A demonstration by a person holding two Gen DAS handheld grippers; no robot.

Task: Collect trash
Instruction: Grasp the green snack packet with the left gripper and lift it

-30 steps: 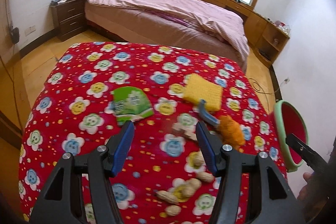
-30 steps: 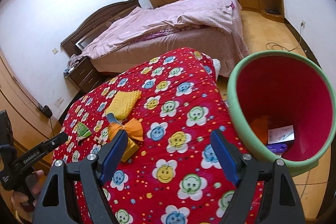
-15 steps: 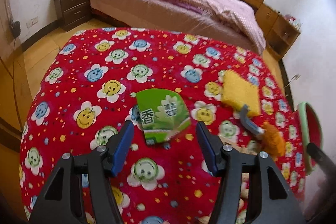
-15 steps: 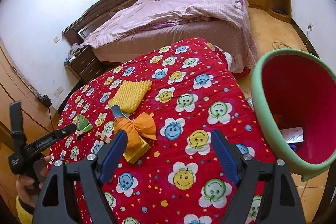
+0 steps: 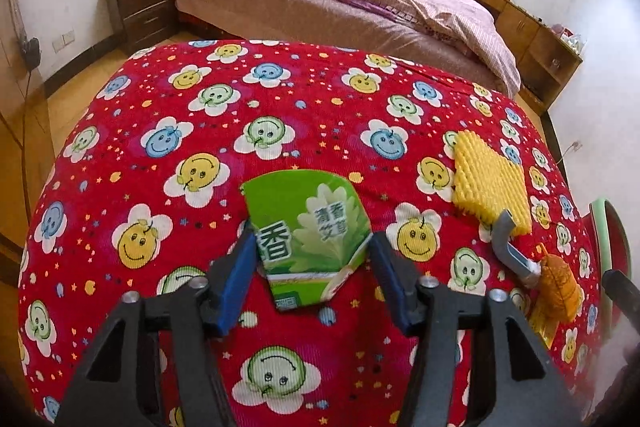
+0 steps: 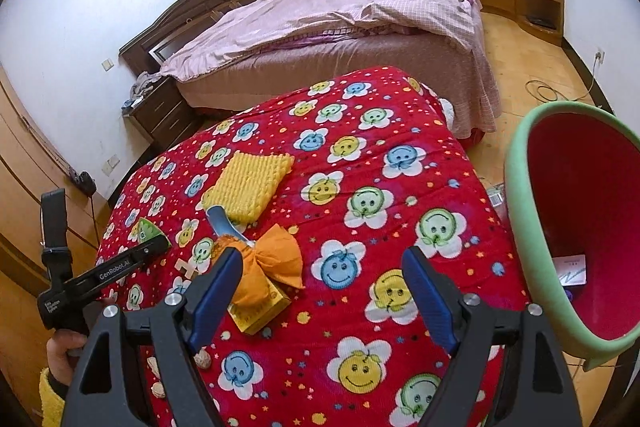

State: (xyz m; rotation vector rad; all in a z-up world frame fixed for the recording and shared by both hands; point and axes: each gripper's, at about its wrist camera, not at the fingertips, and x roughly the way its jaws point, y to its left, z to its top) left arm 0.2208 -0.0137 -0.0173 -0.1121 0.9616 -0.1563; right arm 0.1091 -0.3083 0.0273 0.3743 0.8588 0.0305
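Observation:
A flattened green carton (image 5: 306, 235) with white leaf print lies on the red smiley-flower cloth (image 5: 280, 95). My left gripper (image 5: 312, 259) is open, its blue fingers either side of the carton's near end, low over the cloth. The carton also shows small in the right wrist view (image 6: 147, 229), beside the left gripper's body. My right gripper (image 6: 322, 291) is open and empty above the cloth. A green bin with a red inside (image 6: 520, 187) stands at the right, with paper scraps in it. An orange wrapper (image 6: 272, 263) lies on a yellow box (image 6: 260, 311).
A yellow sponge cloth (image 5: 486, 183) and a grey-blue handled tool (image 5: 510, 253) lie right of the carton. Peanut shells (image 6: 202, 361) lie near the cloth's near edge. A bed (image 6: 340, 39) and a nightstand (image 5: 140, 7) stand beyond.
My left gripper has swung left and moved forward and down until the green carton lies between its fingers. The right gripper has drifted left, the bin sliding toward the right edge.

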